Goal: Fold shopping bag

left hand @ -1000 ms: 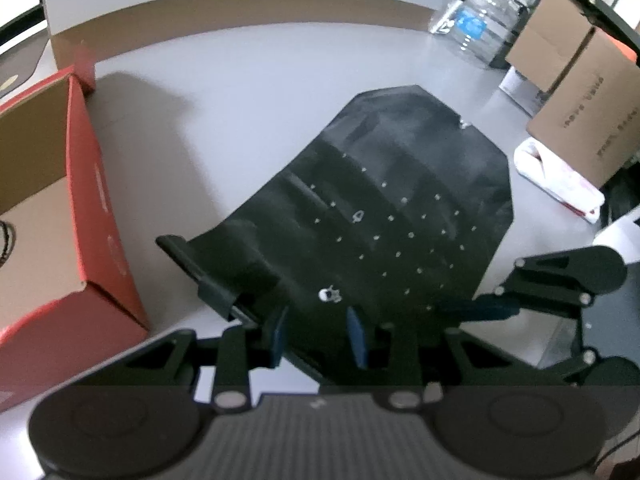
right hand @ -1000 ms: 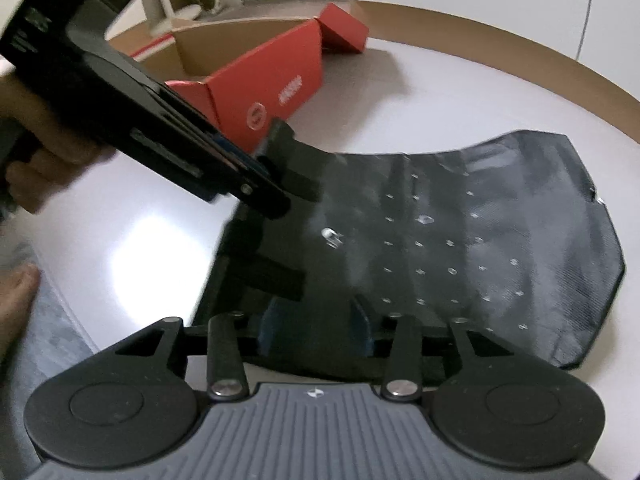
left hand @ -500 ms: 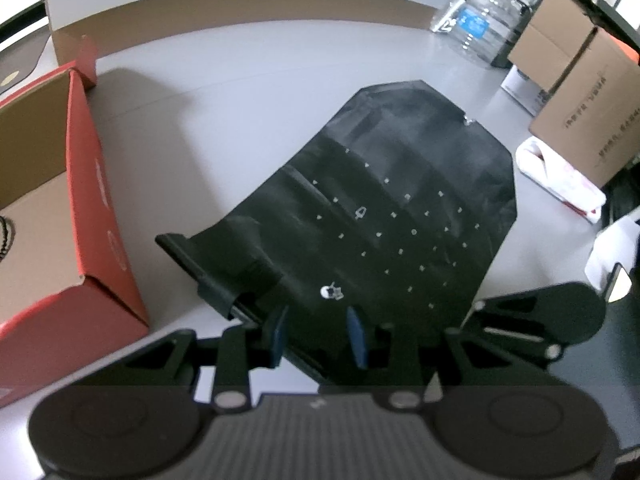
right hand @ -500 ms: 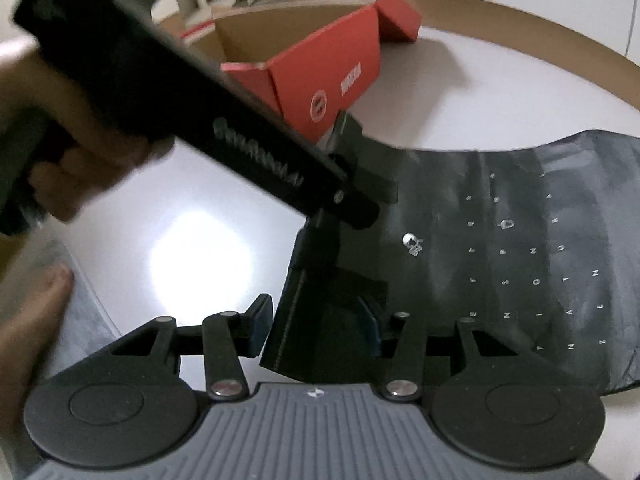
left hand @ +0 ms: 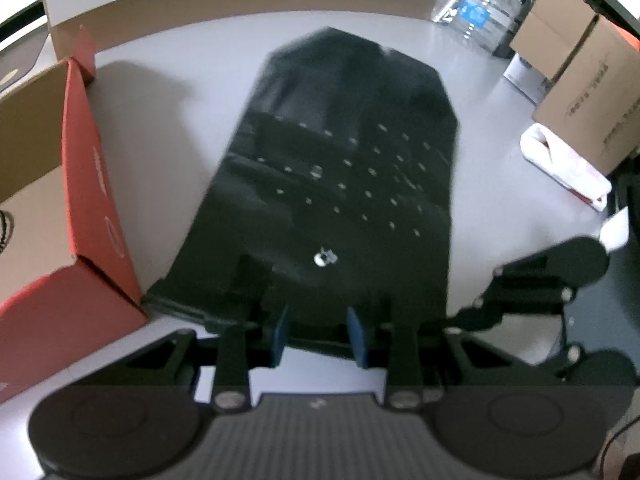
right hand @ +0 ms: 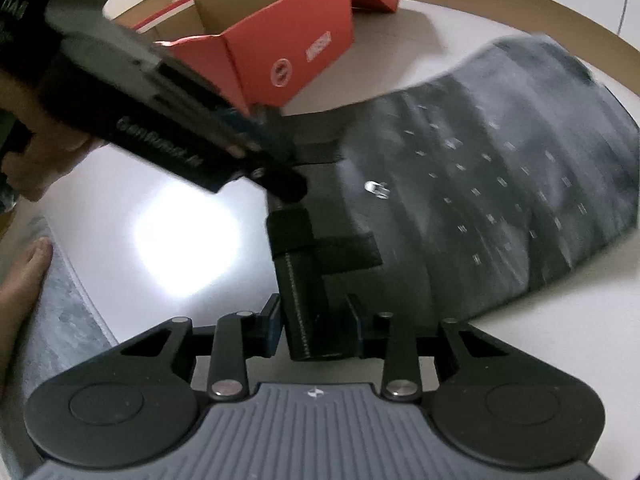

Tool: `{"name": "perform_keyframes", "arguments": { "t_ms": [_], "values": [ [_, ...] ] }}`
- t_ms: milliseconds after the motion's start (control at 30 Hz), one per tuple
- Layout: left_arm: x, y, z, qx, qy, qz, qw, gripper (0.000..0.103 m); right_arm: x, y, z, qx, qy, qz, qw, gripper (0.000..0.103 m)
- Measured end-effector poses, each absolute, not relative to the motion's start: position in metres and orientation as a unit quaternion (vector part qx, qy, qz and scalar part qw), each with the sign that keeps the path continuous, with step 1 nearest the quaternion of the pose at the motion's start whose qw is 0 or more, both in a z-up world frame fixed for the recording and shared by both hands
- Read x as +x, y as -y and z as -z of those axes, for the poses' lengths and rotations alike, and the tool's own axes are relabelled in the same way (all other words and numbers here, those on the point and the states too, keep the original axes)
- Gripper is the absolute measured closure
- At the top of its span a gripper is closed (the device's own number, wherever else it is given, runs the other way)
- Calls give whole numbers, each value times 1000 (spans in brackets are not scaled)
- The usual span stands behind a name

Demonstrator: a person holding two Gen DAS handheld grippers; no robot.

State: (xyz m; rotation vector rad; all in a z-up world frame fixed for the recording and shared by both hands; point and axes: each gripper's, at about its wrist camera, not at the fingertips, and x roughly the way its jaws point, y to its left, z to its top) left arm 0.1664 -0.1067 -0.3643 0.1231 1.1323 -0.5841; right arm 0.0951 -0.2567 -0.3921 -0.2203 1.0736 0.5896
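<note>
Left wrist view: white bench (left hand: 168,128) carries the black bag (left hand: 340,168), spread flat beside a red box (left hand: 92,184). Left tongs (left hand: 318,336) pinch the bag's near edge. Right tongs (right hand: 316,328) have just been closing, their pads now gripping the bag's folded handle strap (right hand: 304,288) between them, at the bag's corner.

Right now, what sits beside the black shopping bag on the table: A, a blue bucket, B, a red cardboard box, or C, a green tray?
B: an open red cardboard box stands on the table beside the black shopping bag.
</note>
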Motion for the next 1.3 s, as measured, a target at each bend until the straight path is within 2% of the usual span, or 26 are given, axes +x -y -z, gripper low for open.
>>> {"name": "perform_keyframes", "arguments": {
  "t_ms": [367, 500, 600, 900, 1133, 1300],
  "values": [
    [158, 117, 372, 40, -540, 305, 784, 67, 105, 293, 395, -90, -509, -281, 809, 69],
    [162, 116, 371, 32, -534, 317, 783, 65, 110, 303, 394, -93, -511, -306, 798, 78],
    [163, 112, 371, 35, -525, 320, 788, 61, 113, 310, 396, -96, -516, -319, 790, 80],
    [158, 109, 374, 37, -516, 316, 795, 61, 125, 297, 394, -97, -517, -331, 784, 86],
    [162, 101, 361, 39, -485, 315, 815, 56, 121, 298, 395, -111, -514, -339, 781, 86],
    [170, 90, 367, 48, -498, 298, 813, 54, 120, 298, 397, -112, -515, -337, 780, 86]
  ]
}}
